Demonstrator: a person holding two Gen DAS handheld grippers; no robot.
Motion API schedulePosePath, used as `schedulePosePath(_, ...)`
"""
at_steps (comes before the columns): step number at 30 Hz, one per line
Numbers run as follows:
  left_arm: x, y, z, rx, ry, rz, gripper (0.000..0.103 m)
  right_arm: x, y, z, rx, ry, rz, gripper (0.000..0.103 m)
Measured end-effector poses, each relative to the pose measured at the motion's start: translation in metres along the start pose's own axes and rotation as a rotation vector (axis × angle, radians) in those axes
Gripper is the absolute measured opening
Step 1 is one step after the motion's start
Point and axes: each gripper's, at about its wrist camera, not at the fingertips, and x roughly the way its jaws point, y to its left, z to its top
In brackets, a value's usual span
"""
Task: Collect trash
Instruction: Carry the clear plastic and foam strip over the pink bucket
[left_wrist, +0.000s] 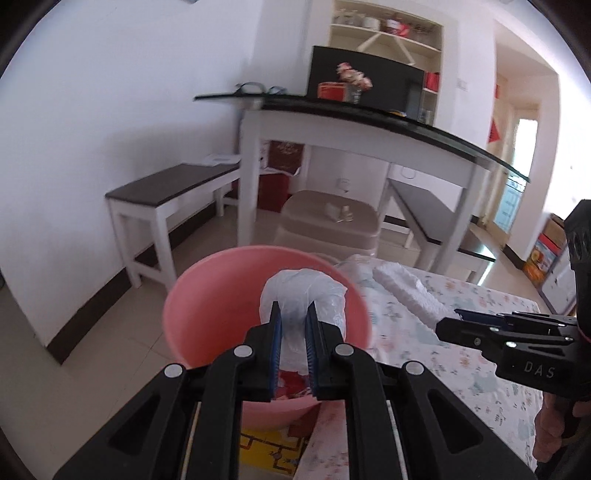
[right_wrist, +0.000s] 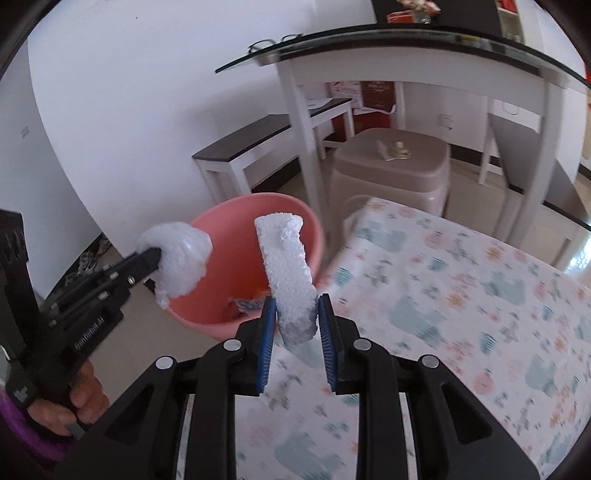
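Left gripper (left_wrist: 293, 319) clamps crumpled plastic bag (left_wrist: 304, 295) over pink basin (left_wrist: 207, 295) | right gripper (right_wrist: 297, 314) grips foam block (right_wrist: 286, 254) near basin | some trash already inside | both pieces unreleased

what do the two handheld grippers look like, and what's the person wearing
Both the left gripper and the right gripper are matte black plastic, with ribbed blue pads lining the jaws and round silver pivot pins on angular linkage arms. White lettering marks each body's side. A purple sleeve shows at the left hand.
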Motion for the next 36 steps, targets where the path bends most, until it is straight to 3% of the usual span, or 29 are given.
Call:
schedulePosePath(16,0.033,0.02,-0.016,-0.028,0.08,0.044,0.011,0.059,0.029,0.011,-0.008,0.084,0.027,0.024)
schedulePosePath(36,0.046,0.022,-0.019,-0.04,0.119,0.063,0.014,0.073,0.032,0.012,-0.019,0.101,0.022,0.024)
